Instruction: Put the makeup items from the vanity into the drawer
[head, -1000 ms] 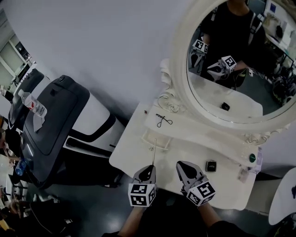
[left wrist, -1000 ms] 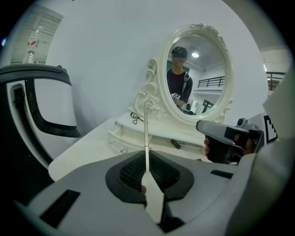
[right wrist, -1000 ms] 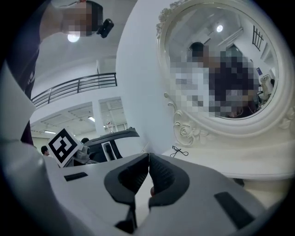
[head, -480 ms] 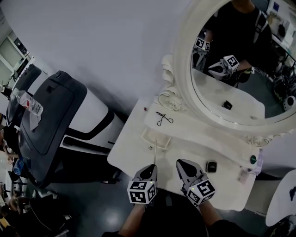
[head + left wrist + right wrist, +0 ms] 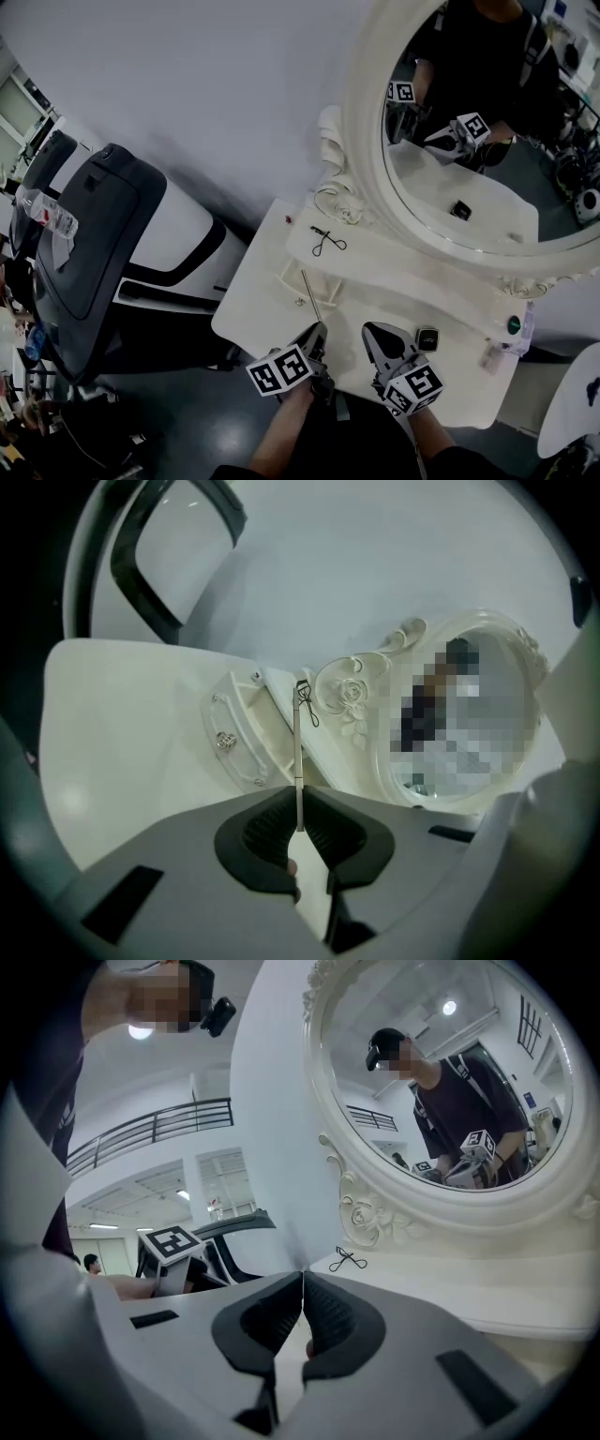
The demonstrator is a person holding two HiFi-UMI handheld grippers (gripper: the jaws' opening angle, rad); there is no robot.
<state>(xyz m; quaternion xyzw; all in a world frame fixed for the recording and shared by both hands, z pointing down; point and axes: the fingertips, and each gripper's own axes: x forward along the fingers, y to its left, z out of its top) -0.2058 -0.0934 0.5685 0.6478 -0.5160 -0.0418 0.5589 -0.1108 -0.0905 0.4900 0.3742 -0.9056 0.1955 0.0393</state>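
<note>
My left gripper (image 5: 317, 330) is shut on a thin silver makeup stick (image 5: 310, 295) that slants up and left over the white vanity top (image 5: 258, 314). In the left gripper view the stick (image 5: 299, 752) rises from the shut jaws toward a small white drawer with a knob (image 5: 234, 735), which stands pulled out under the raised shelf. A black eyelash curler (image 5: 328, 242) lies on that shelf, near the carved rose. My right gripper (image 5: 371, 332) hangs beside the left one, shut with nothing between its pads. A small dark compact (image 5: 427, 337) sits just to its right.
The oval mirror (image 5: 469, 141) in its carved white frame rises behind the shelf. A green-capped item (image 5: 512, 323) and a small bottle (image 5: 489, 356) stand at the vanity's right end. A dark treadmill (image 5: 103, 253) is on the floor to the left.
My left gripper has rolled, so its marker cube now tilts left and the stick leans instead of pointing straight away. Both grippers have sunk slightly toward the vanity's front edge.
</note>
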